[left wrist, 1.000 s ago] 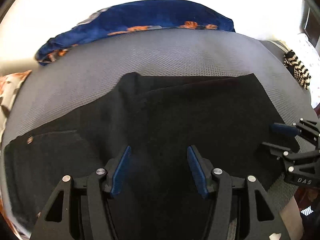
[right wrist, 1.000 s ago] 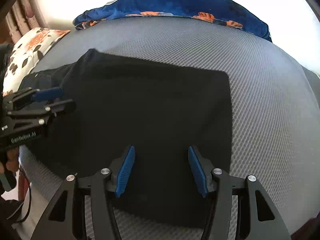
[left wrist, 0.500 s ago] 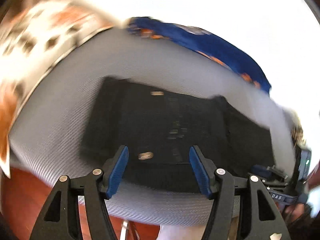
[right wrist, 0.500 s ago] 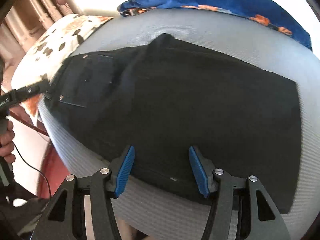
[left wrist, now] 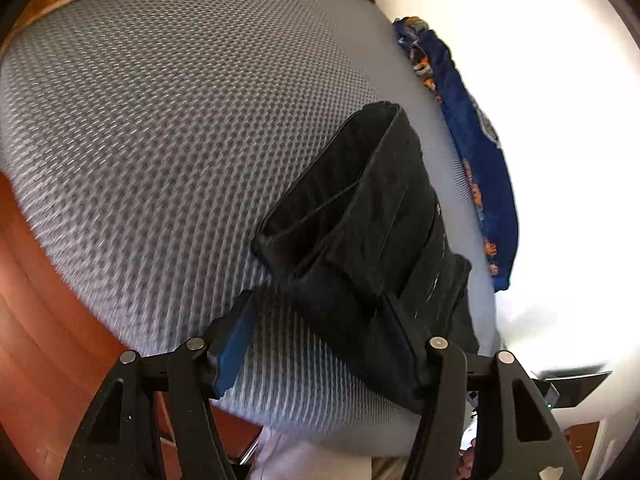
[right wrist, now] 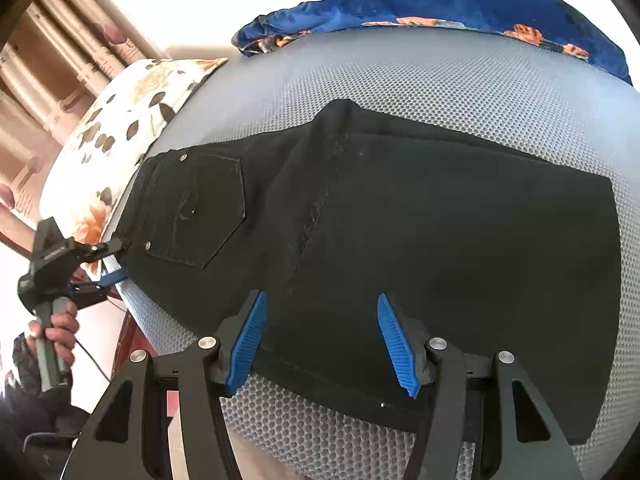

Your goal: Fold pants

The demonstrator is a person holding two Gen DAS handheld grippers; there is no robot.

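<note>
The black pants [right wrist: 400, 224] lie folded flat on the grey mesh mattress [right wrist: 460, 84], waistband and back pocket to the left. My right gripper [right wrist: 320, 340] is open and empty, hovering over the near edge of the pants. My left gripper [left wrist: 320, 340] is open at the waistband end [left wrist: 360, 240], its right finger against the near corner of the cloth. It also shows in the right wrist view [right wrist: 112, 260], fingers straddling the waistband corner.
A blue patterned cloth [right wrist: 440, 4] lies bunched along the far edge of the mattress. A floral pillow [right wrist: 124, 132] sits at the left end. The mattress edge drops to a red-brown floor [left wrist: 48, 320] near the left gripper.
My left gripper swung round to the waistband end and now straddles its corner. My right gripper drew back to the near edge, and its view now takes in the whole pants.
</note>
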